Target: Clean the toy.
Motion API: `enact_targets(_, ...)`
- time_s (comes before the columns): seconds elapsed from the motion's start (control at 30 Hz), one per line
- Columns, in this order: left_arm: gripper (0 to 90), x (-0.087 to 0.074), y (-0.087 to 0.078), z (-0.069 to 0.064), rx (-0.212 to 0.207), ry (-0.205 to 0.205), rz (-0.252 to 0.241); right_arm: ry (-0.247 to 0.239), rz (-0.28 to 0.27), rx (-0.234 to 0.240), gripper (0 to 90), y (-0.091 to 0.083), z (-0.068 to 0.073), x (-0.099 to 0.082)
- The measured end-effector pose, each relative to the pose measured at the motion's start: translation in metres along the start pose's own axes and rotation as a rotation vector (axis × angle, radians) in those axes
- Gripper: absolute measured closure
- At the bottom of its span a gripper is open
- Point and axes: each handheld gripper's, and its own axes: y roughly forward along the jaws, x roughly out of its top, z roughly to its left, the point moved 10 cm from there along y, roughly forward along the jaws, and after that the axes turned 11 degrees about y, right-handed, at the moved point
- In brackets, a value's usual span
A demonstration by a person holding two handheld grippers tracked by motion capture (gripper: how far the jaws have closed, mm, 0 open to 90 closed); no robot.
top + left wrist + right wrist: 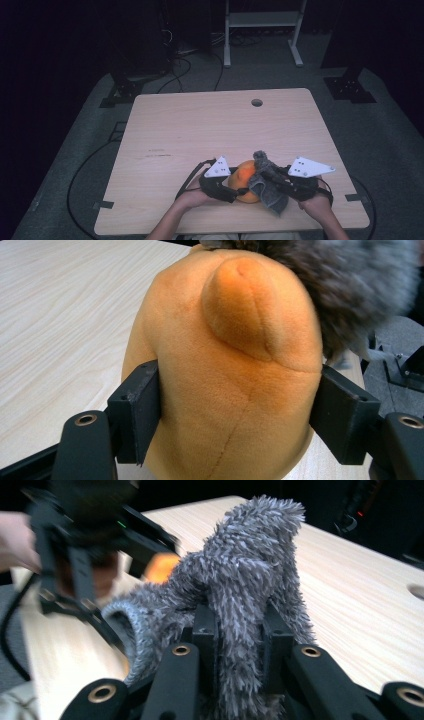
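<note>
An orange plush toy (245, 179) sits near the table's front edge, between the two hands. My left gripper (235, 420) is shut on the orange plush toy (230, 370); both black pads press into its sides. A grey fuzzy cloth (266, 185) drapes over the toy's right side. My right gripper (240, 645) is shut on the grey cloth (245, 590), which bunches up between its jaws and stands above them. In the high view the left gripper (235, 191) reaches in from the left and the right gripper (264, 174) from the right.
The light wooden table (200, 130) has a round cable hole (257, 102) near its far edge. A white frame (262, 30) stands on the floor beyond the table, and cables trail across the dark floor.
</note>
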Motion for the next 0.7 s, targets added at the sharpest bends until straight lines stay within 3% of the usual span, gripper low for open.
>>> enact_targets(0.07, 27.6, -0.001, -0.001, 0.002, 0.002, -0.012, -0.005, 0.021, 0.013, -0.028, 73.4, -0.001, -0.011, -0.006)
enact_targets(0.2, 27.3, -0.001, -0.001, 0.003, 0.008, -0.016, -0.003, 0.039, 0.029, -0.052, 73.5, -0.002, -0.021, -0.012)
enact_targets(0.3, 27.2, -0.001, -0.001, 0.004, 0.010, -0.026, -0.006, 0.037, 0.026, -0.051, 73.6, -0.003, -0.016, -0.009)
enact_targets(0.4, 27.2, -0.001, -0.001, 0.003, 0.011, -0.032, -0.011, 0.014, 0.007, -0.012, 73.6, -0.003, 0.000, 0.000)
enact_targets(0.53, 27.4, -0.002, -0.002, 0.001, 0.008, -0.006, 0.004, -0.035, 0.011, 0.020, 73.4, 0.001, 0.019, 0.005)
enact_targets(0.6, 28.0, -0.002, -0.002, 0.000, 0.003, 0.004, 0.003, -0.032, 0.014, 0.020, 73.5, 0.001, 0.016, 0.004)
enact_targets(0.7, 28.8, -0.001, -0.001, -0.004, -0.008, 0.035, 0.007, 0.012, 0.007, -0.014, 73.4, -0.002, 0.000, 0.003)
